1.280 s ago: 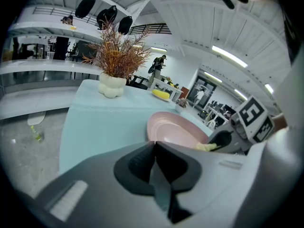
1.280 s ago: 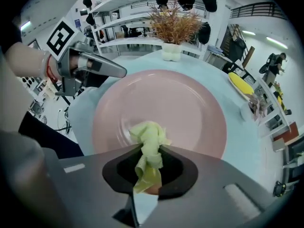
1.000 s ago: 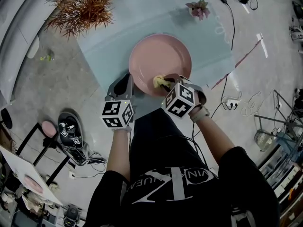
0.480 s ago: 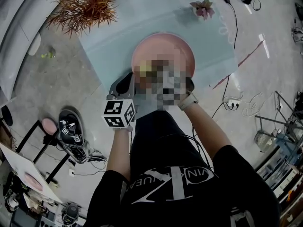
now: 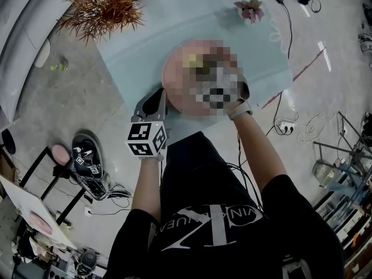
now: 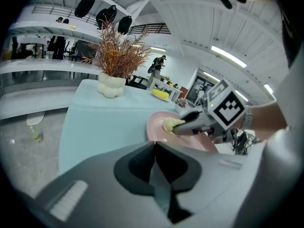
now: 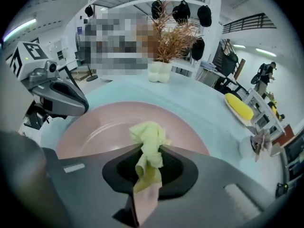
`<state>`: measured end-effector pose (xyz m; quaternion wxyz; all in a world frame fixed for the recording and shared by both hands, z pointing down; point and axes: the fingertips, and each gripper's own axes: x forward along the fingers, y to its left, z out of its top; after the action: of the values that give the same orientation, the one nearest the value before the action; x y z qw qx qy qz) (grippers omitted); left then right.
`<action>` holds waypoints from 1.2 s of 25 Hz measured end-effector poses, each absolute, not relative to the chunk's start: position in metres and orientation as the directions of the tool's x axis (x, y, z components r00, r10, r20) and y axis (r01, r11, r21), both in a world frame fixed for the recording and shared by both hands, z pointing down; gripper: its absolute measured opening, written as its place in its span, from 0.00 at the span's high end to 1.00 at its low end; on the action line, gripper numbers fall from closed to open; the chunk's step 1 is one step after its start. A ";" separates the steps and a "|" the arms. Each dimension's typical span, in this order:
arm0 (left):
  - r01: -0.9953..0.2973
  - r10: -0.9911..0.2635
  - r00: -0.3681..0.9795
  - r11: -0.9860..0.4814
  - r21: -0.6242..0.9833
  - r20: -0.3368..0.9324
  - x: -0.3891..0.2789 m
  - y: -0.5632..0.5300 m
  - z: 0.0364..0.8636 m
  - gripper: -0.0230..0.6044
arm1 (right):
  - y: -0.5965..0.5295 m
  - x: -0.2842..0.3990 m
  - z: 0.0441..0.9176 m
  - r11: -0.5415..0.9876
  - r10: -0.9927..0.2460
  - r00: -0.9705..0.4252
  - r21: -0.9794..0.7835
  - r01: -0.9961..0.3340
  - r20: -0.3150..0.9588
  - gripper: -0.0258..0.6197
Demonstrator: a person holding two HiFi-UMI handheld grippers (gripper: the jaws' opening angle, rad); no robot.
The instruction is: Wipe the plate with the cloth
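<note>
cloth [image 7: 151,137] pinched in right gripper [image 7: 147,150] over plate [image 7: 95,127]; left gripper [image 6: 155,146] closed nearby

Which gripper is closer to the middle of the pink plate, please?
Right. The right gripper, shut on the yellow cloth, is over the plate; the left gripper sits shut beside its left rim.
</note>
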<state>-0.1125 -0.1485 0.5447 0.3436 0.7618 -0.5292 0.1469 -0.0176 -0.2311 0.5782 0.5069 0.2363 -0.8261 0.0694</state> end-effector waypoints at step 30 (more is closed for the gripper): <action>-0.904 -0.708 0.399 -0.201 0.376 0.582 -0.113 -0.149 0.545 0.96 | -0.160 -0.040 0.581 0.955 -0.170 -0.427 0.041 -0.294 0.888 0.85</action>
<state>-0.1127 -0.1494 0.5449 0.3457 0.7617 -0.5293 0.1420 -0.0398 -0.1597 0.5810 0.5174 0.1376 -0.8425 0.0601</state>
